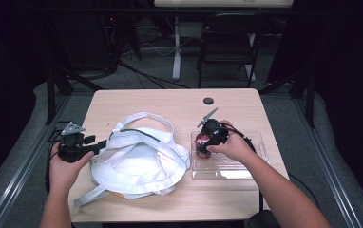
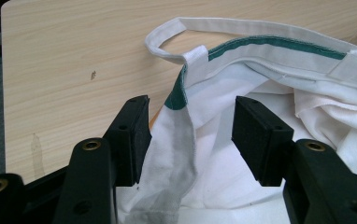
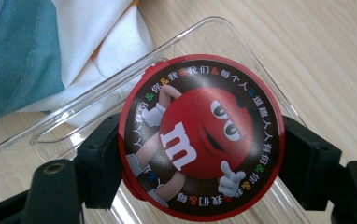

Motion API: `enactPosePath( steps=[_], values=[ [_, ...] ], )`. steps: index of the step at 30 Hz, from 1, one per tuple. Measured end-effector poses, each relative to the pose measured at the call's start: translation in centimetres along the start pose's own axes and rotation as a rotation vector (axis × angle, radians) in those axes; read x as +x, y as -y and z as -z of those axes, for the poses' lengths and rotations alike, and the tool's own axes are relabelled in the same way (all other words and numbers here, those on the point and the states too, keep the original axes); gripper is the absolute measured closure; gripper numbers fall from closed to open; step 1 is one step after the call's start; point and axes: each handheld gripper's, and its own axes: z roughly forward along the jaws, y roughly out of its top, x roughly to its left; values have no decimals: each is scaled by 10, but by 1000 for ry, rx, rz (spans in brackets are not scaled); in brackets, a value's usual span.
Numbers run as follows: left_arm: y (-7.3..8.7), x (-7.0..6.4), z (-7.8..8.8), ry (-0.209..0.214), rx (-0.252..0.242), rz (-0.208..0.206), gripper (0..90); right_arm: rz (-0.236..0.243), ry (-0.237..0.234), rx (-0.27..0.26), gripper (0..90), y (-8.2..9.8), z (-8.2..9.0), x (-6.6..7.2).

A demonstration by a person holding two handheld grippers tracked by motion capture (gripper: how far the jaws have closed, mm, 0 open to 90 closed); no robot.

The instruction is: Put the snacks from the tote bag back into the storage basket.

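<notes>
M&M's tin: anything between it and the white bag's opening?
Nothing visible. The M&M's tin sits between the right hand-held gripper jaws over the clear tray. The white bag lies just beside it; the left hand-held gripper straddles its rim, jaws apart.

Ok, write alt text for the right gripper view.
The right tool grips a round red candy tin with a cartoon lid between its black jaws, above a clear plastic tray on the light wooden table. A white cloth bag lies top left.
</notes>
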Motion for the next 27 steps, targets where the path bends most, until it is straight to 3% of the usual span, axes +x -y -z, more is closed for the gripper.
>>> enactPosePath(
  steps=[27],
  values=[
    [1, 0, -2, -7, 6, -2, 464, 9, -10, 16, 251, -2, -16, 0]
  ],
)
